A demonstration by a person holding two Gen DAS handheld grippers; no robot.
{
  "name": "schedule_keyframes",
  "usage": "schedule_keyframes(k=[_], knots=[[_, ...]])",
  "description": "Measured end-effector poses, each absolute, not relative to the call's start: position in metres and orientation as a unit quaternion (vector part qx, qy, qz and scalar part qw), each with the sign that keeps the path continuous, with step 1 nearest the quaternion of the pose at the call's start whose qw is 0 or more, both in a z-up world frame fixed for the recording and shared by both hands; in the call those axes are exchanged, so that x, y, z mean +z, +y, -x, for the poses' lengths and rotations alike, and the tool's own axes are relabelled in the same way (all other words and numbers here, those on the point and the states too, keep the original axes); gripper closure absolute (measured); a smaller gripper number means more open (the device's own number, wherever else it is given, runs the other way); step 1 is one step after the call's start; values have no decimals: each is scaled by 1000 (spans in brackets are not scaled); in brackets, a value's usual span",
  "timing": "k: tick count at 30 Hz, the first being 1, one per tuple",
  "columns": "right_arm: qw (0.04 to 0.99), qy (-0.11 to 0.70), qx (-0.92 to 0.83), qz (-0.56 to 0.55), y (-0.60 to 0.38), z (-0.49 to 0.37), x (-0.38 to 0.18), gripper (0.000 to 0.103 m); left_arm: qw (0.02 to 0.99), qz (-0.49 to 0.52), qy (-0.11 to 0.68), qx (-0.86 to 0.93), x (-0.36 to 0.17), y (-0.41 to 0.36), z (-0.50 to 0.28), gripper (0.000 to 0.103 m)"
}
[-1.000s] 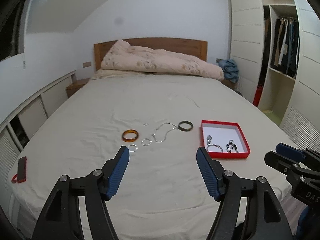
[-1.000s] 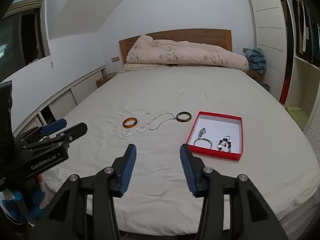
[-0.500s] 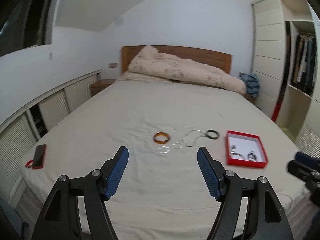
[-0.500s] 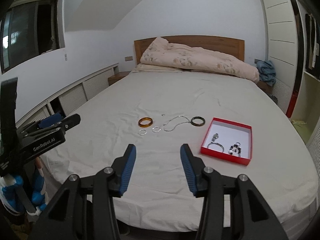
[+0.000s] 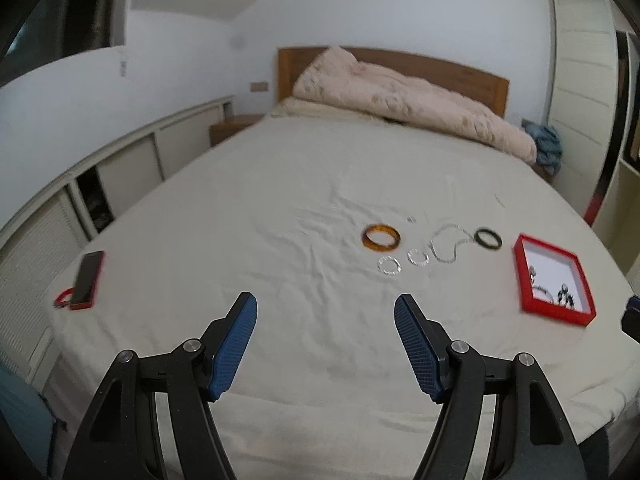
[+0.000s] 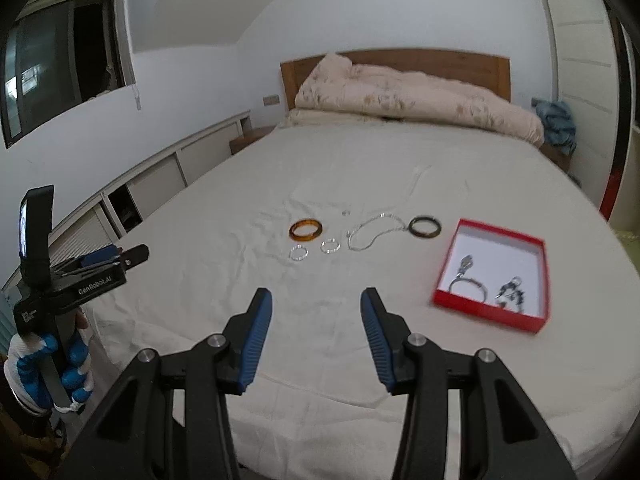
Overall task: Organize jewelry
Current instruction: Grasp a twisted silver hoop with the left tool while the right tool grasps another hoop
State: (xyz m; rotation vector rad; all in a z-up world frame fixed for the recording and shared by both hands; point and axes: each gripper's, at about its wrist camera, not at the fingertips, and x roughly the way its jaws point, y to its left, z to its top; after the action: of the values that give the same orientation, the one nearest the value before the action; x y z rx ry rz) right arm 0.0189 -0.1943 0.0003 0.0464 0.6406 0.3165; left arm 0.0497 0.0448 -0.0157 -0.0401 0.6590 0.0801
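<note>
Loose jewelry on bed (image 6: 248,280), mid-sheet: amber bangle (image 6: 305,230) flat, chain necklace (image 6: 374,232) strung sideways toward dark bangle (image 6: 425,227). Red box (image 6: 494,274) right. Left gripper (image 5: 325,312) jaws wide, empty; right gripper (image 6: 316,306) jaws part-open, empty.

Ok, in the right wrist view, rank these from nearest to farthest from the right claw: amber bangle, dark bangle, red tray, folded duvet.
1. Red tray, on the right, nearest the right claw.
2. Amber bangle, ahead, slightly left.
3. Dark bangle, ahead right; too close to call against the amber one.
4. Folded duvet, at the headboard, farthest.
</note>
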Motion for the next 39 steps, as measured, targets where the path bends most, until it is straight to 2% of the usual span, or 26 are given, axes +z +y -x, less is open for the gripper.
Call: schedule_keyframes(k=[5,6,8,10,17,30,34,39], knots=[[923,349,156,-32,-189,-68,-37,59,934,14,357,11,-55,32,-107,34],[920,358,157,-36,-188,-84,-47,59,932,13,363,7,-62,30,-120,36],[914,372,159,-41,-185,-108,-63,59,926,13,377,-2,-77,26,-146,47],[908,384,164,-46,-182,-130,-76,59,921,22,390,-11,-90,24,-172,50],[891,409,188,-60,-166,-212,-130,59,911,31,409,-46,-128,12,-241,50],[876,436,196,-62,-165,-254,-182,59,892,-15,446,-70,-183,-15,-295,49],[873,439,203,-56,-163,-260,-189,59,897,-1,438,-64,-183,-8,-298,64],[873,435,214,-46,-150,-279,-191,58,902,38,426,-60,-179,7,-295,65]])
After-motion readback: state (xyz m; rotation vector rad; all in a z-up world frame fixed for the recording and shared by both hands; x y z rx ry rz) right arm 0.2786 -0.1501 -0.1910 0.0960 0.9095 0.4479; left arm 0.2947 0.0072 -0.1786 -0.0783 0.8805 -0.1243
